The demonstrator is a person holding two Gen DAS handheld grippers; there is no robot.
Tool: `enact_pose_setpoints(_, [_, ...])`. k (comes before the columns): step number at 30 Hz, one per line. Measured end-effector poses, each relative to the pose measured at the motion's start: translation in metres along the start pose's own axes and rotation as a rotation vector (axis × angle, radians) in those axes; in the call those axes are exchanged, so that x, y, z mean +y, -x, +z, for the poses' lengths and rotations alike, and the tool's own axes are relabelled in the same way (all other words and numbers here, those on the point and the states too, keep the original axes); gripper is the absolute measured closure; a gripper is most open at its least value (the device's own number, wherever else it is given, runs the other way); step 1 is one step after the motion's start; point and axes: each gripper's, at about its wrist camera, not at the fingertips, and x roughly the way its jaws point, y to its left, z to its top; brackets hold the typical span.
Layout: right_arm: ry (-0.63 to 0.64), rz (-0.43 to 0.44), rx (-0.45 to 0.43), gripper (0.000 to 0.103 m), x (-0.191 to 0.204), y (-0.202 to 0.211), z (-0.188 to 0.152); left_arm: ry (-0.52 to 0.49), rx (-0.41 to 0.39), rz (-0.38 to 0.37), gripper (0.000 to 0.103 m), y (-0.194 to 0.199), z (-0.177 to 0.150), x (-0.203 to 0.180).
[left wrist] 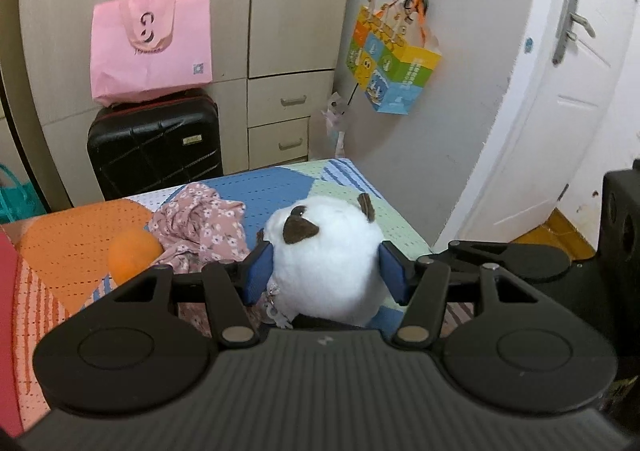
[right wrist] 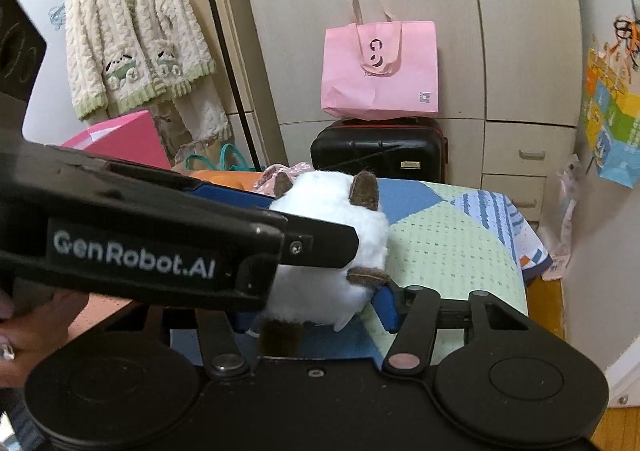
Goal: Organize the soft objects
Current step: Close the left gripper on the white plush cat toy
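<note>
A round white plush toy [left wrist: 326, 251] with brown ears sits between the blue pads of my left gripper [left wrist: 326, 271], which presses on both its sides above the patchwork bed [left wrist: 360, 187]. In the right wrist view the same plush [right wrist: 320, 251] is also between the blue pads of my right gripper [right wrist: 316, 311], low at its base. The left gripper's black body [right wrist: 160, 243] crosses that view in front of the plush. A pink floral cloth [left wrist: 204, 223] and an orange soft ball [left wrist: 134, 255] lie on the bed to the left.
A black suitcase [left wrist: 156, 143] with a pink tote bag [left wrist: 152, 47] on top stands past the bed's far edge by the wardrobe. A colourful paper bag [left wrist: 392, 59] hangs on the wall. A white door [left wrist: 560, 91] is at right. A cream cardigan [right wrist: 136, 35] hangs at left.
</note>
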Motion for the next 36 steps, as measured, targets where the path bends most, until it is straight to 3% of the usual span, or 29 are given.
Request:
enact_pose_setpoints(5, [-0.051,0.005,0.031,0.041,0.004,0.016,-0.004,-0.011,0.037,0.011,0.046,0.015,-0.003,-0.014])
enact_pose_setpoints(11, [-0.021,-0.008,0.043,0.041,0.024,0.04,-0.009,-0.042,0.039,0.022,0.046,0.043,-0.013,-0.03])
enact_pose_setpoints(21, [-0.055,-0.022,0.079,0.04,0.051,0.076,-0.016,0.003,0.061,-0.042,0.046,0.086,-0.027,-0.033])
enact_pose_setpoints(30, [-0.021,0.022,0.085,0.04,0.085,0.111,-0.02,0.011,0.022,-0.085,0.047,0.14,-0.049,-0.027])
enact_pose_setpoints(36, [0.068,0.035,0.101,0.04,0.126,0.123,-0.022,0.007,0.015,-0.078,0.047,0.178,-0.064,-0.013])
